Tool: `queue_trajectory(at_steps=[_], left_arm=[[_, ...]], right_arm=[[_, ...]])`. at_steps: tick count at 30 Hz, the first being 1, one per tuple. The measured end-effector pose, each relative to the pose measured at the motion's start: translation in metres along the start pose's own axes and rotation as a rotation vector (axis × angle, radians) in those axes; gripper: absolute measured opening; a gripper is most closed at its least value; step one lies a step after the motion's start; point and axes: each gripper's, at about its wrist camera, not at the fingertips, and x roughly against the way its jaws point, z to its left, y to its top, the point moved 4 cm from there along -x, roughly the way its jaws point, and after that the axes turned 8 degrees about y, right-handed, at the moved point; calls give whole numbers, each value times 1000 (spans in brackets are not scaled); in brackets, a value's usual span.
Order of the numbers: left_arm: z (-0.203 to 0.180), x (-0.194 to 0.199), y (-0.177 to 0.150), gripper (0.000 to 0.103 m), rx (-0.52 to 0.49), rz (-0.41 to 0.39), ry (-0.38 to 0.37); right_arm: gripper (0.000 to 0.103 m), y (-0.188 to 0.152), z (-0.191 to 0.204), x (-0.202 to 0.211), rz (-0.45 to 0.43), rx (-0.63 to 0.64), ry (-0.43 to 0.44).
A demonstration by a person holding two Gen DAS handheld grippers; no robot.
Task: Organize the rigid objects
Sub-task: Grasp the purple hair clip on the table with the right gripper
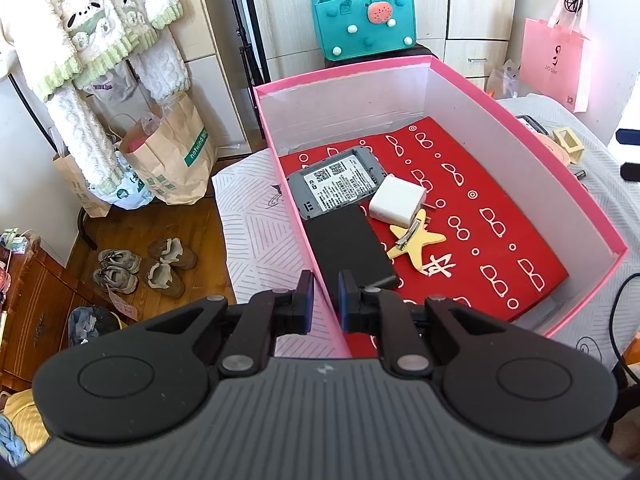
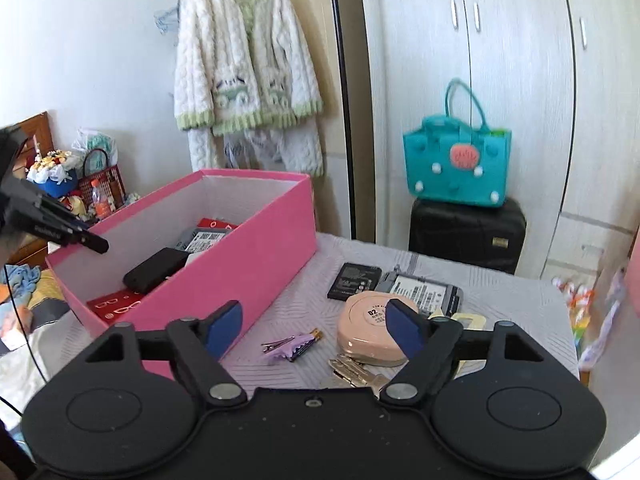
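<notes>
Left wrist view shows your left tool (image 1: 325,298) pinched onto the near wall of the pink cardboard box (image 1: 532,152), one blue pad on each side of the rim, steadying it. Inside, on the red patterned liner, lie a grey label-faced device (image 1: 334,182), a black rectangular block (image 1: 348,252), a white charger cube (image 1: 396,200) and a yellow star-shaped hair clip (image 1: 416,242).

Right wrist view has your right tool (image 2: 316,330) spread wide and empty above the cloth-covered worktop (image 2: 520,296), where the loose things wait: a purple hair clip (image 2: 288,346), a round peach compact case (image 2: 370,334), brass keys (image 2: 354,372), a flat black battery (image 2: 354,282) and a second grey device (image 2: 428,292) just behind it.

Watch the crowding. The compact touches the keys and sits close to the device, so a wide closing grab may drag a neighbour or pinch two at once. The clip is thin and flat; pads may slide over it. Pulling with your left could tip the light box.
</notes>
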Motion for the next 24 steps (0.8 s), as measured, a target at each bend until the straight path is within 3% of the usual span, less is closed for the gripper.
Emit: queue_trajectory(at_steps=[4,7,11,16,22,24], left_arm=[[0,0,0,12,3,-1,-2],[0,0,0,12,1,0,-4],[1,0,1,12,-2,0,-7],[4,-1,1,12,1,-7,-21],[4,-2,0,12,-7,-6,-24],[4,-2,0,12,-5,-7,-25]], right_arm=[[79,-17,10,-12,8,106,5],[79,-24,18,-32,87,168,23],[79,-29,24,-54,144,182,56],[77,-37,23,-84,188,197,35],[71,-42,24,-101,190,204,6],[60,-40,23,-103,185,193,-1]])
